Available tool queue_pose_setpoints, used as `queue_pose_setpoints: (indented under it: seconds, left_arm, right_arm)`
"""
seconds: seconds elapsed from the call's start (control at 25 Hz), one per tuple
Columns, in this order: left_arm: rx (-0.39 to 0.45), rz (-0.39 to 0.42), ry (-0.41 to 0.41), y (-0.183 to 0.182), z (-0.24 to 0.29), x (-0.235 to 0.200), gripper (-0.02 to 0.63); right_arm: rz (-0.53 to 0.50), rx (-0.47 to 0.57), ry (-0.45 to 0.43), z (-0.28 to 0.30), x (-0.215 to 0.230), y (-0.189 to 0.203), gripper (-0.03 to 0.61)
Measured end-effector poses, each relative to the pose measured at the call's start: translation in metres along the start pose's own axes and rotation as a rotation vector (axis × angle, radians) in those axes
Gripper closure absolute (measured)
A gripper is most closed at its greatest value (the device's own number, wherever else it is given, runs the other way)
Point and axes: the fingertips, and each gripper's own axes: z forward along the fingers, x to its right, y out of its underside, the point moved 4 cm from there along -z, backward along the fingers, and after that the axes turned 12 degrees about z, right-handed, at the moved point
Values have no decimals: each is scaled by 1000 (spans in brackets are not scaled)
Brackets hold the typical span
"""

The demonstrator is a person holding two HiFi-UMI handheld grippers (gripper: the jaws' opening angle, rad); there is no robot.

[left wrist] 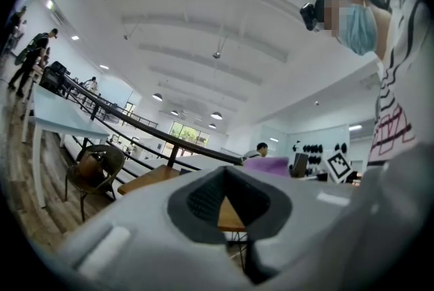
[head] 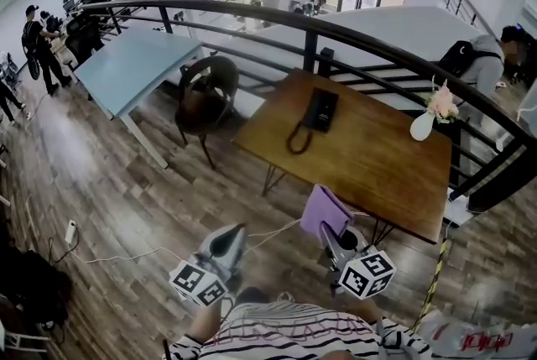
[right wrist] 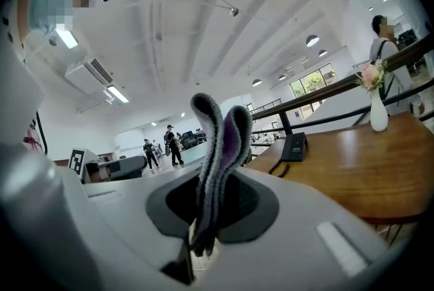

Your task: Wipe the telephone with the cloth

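A black telephone (head: pixel 320 109) with a coiled cord lies on the far left part of the wooden table (head: pixel 377 165). It also shows in the right gripper view (right wrist: pixel 296 146). My right gripper (head: pixel 334 234) is shut on a folded purple cloth (head: pixel 325 211), held up near the table's near edge. In that gripper's own view the cloth (right wrist: pixel 218 140) stands upright between the jaws (right wrist: pixel 215 205). My left gripper (head: pixel 233 236) hangs over the floor left of the table, its jaws (left wrist: pixel 226 178) shut with nothing in them. The cloth (left wrist: pixel 268 166) shows to its right.
A white vase with pink flowers (head: pixel 425 123) stands at the table's right edge. A dark chair (head: pixel 205 94) and a light blue table (head: pixel 134 65) are to the left. A black railing (head: pixel 336 35) runs behind. Cables (head: pixel 126 256) cross the wooden floor. People stand far left and right.
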Motion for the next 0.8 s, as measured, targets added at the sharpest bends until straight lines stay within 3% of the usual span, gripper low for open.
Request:
queue_pose_setpoints:
  seconds: [0.24,0.8]
  left_arm:
    - [-9,-18,48,4,38,-57,615]
    - [-23,-2,348,-28,120,-208,615]
  right_arm:
    - [6,19,40,53,14,-15,541]
    - [39,208,242,176,-4,-47,541]
